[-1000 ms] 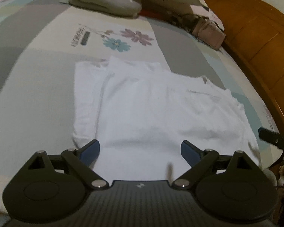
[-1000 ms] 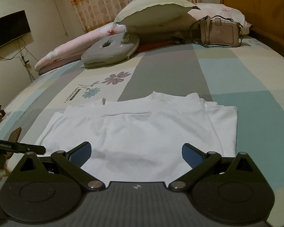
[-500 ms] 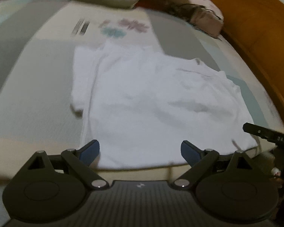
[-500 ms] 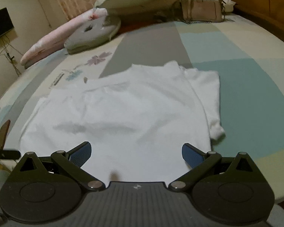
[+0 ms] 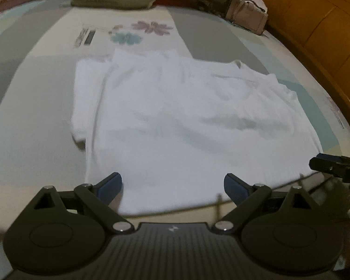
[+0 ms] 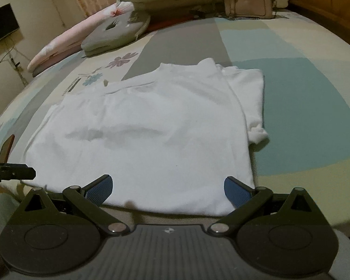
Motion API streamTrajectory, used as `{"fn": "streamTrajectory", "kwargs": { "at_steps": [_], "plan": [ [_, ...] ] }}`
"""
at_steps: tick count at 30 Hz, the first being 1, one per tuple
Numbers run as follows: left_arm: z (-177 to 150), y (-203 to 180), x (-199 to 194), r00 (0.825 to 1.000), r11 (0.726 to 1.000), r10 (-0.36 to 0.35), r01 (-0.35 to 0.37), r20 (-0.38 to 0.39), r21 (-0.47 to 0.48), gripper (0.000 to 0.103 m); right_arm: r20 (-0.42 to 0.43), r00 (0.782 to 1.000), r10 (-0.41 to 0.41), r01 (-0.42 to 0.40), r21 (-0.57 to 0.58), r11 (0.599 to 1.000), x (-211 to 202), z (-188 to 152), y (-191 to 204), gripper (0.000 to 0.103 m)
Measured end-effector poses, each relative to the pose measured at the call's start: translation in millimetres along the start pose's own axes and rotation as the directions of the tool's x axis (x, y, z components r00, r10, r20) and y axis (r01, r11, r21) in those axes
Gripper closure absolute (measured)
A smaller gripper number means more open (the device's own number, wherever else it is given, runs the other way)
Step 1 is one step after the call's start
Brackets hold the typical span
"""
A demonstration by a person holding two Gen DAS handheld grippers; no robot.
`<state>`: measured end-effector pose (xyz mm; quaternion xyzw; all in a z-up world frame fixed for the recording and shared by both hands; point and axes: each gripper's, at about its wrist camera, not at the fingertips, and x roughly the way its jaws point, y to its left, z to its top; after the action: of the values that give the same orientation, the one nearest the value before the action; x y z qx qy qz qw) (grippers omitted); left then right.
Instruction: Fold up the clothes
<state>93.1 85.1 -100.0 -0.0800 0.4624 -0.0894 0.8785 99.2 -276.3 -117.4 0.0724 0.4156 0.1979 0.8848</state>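
White cotton, by the look of it: the T-shirt (image 5: 175, 126) lies spread flat on the bed (image 6: 303, 98), hem toward the near edge and neck toward the pillows, both sleeves lying flat at its sides. That layout suits a fold from the bottom up, which is likely why both tools are lined up along the hem. The left gripper (image 5: 172, 183) hangs over the hem's left part with its jaws wide apart and nothing between them; the right gripper (image 6: 168, 185) sits likewise over the right part, jaws apart and empty. A grey cushion (image 6: 116, 35) and a handbag (image 6: 247, 1) rest well apart from the shirt, near the headboard, clear of the work.
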Motion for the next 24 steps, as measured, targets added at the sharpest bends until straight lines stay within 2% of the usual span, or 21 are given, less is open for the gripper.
{"fn": "streamTrajectory", "kwargs": {
  "at_steps": [6, 8, 12, 16, 18, 20, 21, 24],
  "plan": [
    [-0.3, -1.2, 10.9, 1.0, 1.0, -0.004, 0.004, -0.017, -0.002, 0.009, -0.022, 0.999, -0.026, 0.026, -0.012, 1.0, 6.4, -1.8, 1.4, 0.0],
    [5.2, -1.3, 7.2, 1.0, 1.0, -0.017, 0.017, 0.003, 0.007, 0.009, -0.023, 0.999, -0.033, 0.032, -0.024, 0.999, 7.3, -3.2, 2.2, 0.0],
    [31.5, 5.2, -3.0, 0.995, 1.0, -0.021, 0.02, 0.093, 0.02, 0.008, -0.026, 0.998, -0.05, 0.049, -0.047, 0.998, 9.1, -4.1, 5.2, 0.0],
    [54.2, 18.5, 14.0, 0.993, 0.999, -0.045, 0.044, 0.11, 0.007, 0.008, -0.027, 0.997, -0.074, 0.072, -0.088, 0.994, 10.8, -6.7, 10.4, 0.0],
    [59.4, 27.3, 27.2, 0.994, 1.0, 0.0, 0.001, 0.109, -0.003, 0.008, -0.03, 0.996, -0.09, 0.086, -0.115, 0.99, 11.9, -8.1, 14.0, 0.0],
    [62.6, 39.8, 38.8, 0.995, 0.997, 0.064, -0.06, 0.08, -0.054, 0.009, -0.032, 0.994, -0.105, 0.099, -0.143, 0.985, 13.1, -9.4, 17.5, 0.0],
    [64.3, 43.9, 40.1, 0.995, 0.995, 0.072, -0.067, 0.072, -0.076, 0.009, -0.03, 0.994, -0.107, 0.102, -0.152, 0.983, 13.4, -10.3, 18.1, 0.0],
    [67.7, 43.6, 28.1, 0.992, 0.996, 0.054, -0.045, 0.113, -0.077, 0.009, -0.025, 0.994, -0.108, 0.103, -0.164, 0.981, 14.2, -11.1, 18.2, 0.0]
  ]
}}
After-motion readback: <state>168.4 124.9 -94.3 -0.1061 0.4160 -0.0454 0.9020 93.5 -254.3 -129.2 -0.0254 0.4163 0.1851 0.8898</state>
